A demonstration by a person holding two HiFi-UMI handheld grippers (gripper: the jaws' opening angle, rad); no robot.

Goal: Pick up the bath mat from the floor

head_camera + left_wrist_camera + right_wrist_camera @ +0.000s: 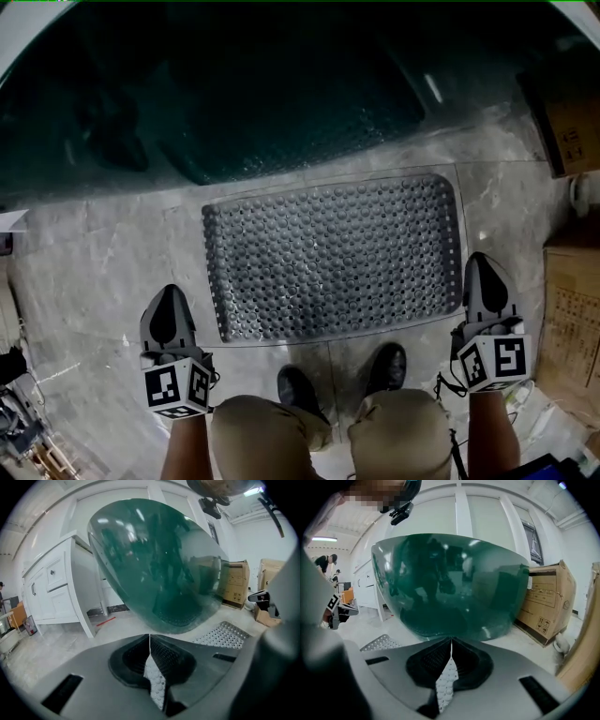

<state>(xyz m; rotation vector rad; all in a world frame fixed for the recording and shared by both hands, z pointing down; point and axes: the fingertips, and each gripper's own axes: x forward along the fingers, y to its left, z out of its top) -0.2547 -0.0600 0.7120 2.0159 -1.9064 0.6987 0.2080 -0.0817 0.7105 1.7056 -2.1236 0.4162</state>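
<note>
The bath mat [333,258] is a grey rubber rectangle full of small holes, lying flat on the marble floor in front of the tub. My left gripper [169,294] hovers off the mat's near left corner, jaws shut and empty. My right gripper [482,262] hangs just outside the mat's near right corner, also shut with nothing in it. In the left gripper view the shut jaws [150,641] point at the tub, and the mat [225,634] shows at the right. The right gripper view has its shut jaws [451,645] at centre and a corner of the mat [382,642] at the left.
A dark green bathtub [234,84] fills the floor beyond the mat. Cardboard boxes [572,281] stand along the right side. A white cabinet [56,588] stands at the far left. The person's shoes [300,389] are just behind the mat's near edge.
</note>
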